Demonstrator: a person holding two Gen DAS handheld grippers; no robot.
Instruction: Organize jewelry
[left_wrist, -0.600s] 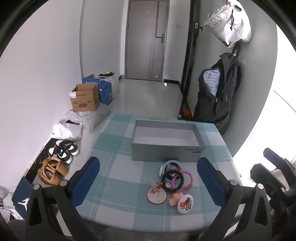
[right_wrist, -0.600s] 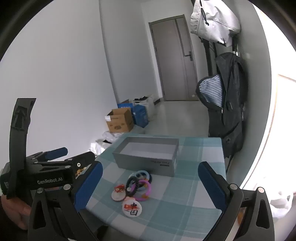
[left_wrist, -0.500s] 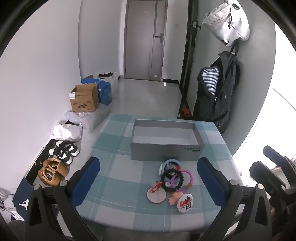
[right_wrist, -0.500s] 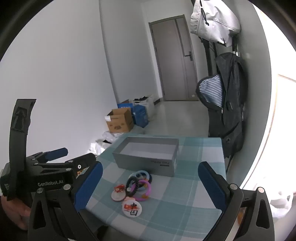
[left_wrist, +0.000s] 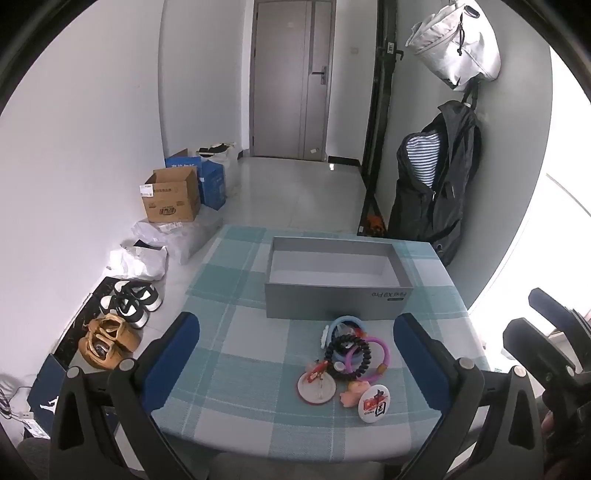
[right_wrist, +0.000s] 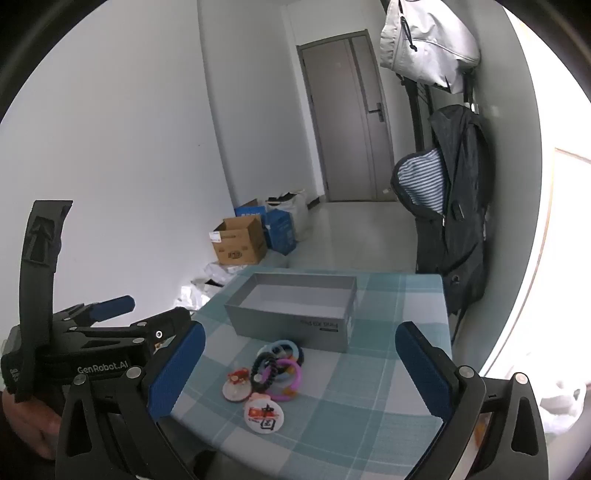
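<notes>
Jewelry pile (left_wrist: 347, 363) lies just in front of the box (left_wrist: 334, 280), ahead of both spread, empty grippers.
From the left gripper (left_wrist: 295, 350) it sits right of centre; from the right gripper (right_wrist: 297, 363), slightly left; which is nearer, I cannot tell.

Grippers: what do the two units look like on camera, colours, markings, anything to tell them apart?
Both look alike: the left gripper and right gripper have black angular frames with silver screws and blue padded jaws. Seen from the right wrist view, the left unit's body carries white "GenRobot.AI" lettering and a black upright plate embossed with an arrow. No cables or sleeves show.
</notes>
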